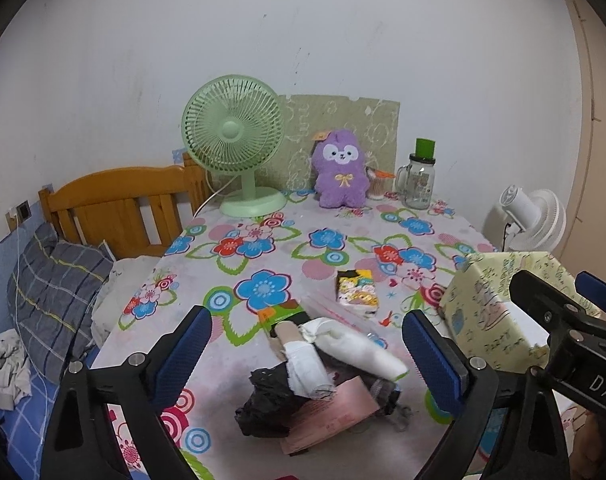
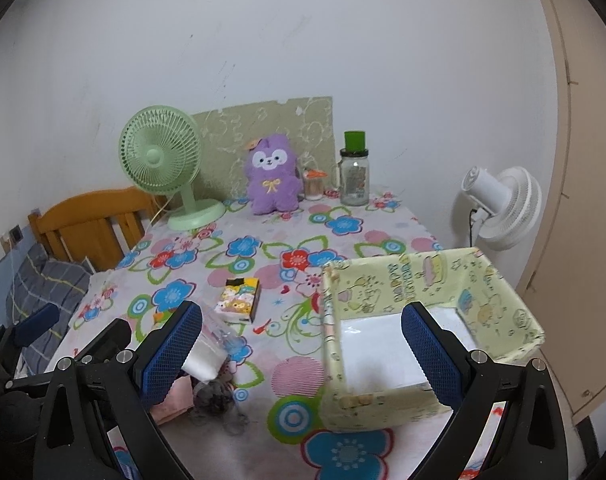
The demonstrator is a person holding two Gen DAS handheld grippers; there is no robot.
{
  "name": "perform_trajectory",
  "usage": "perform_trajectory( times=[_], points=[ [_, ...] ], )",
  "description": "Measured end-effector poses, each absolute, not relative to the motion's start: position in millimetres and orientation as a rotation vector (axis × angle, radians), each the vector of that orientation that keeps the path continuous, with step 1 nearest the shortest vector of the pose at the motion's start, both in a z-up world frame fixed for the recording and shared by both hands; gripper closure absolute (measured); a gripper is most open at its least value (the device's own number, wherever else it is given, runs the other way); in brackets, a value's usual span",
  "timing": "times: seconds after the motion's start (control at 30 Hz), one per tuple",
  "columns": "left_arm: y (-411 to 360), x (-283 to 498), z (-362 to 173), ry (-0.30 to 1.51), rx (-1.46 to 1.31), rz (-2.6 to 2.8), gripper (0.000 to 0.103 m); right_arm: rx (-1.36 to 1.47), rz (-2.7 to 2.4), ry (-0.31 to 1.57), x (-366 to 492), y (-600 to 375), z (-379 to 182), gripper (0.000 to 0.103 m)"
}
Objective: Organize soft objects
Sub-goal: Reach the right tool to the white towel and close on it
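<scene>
Hanging over the flowery counter [image 1: 263, 248], the left gripper [image 1: 307, 356] has its jaws spread wide, with nothing pinched in them. Right under it sits a little heap of soft things [image 1: 323, 376]: rolled white cloths, a crumpled black one, a pink one and something grey. They lie close together near the front edge of the counter.

The right gripper [image 2: 303, 356] has its jaws wide too, and they hold nothing. It hangs over the yellow box [image 2: 427, 276], which stands open on the right side of the counter, just beside the heap. Only a white bottom shows inside the box.

A small cartoon packet [image 2: 241, 294] lies between the heap and the back of the counter. At the back stand a green fan [image 1: 233, 136], a purple plush toy [image 1: 341, 168] and a glass jar [image 1: 419, 184] with a green lid.
</scene>
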State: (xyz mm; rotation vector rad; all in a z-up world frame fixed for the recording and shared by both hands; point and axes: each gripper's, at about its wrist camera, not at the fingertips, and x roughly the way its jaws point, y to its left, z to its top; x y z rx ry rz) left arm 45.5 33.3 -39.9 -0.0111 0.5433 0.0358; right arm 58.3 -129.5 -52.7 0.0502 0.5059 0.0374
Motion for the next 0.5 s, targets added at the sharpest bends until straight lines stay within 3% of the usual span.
perform_trajectory(
  times=[0.5],
  points=[
    [60, 69, -76, 0.647, -0.011, 0.026, 0.009, 0.017, 0.109, 0.6, 87, -82, -85, 0.002]
  ],
)
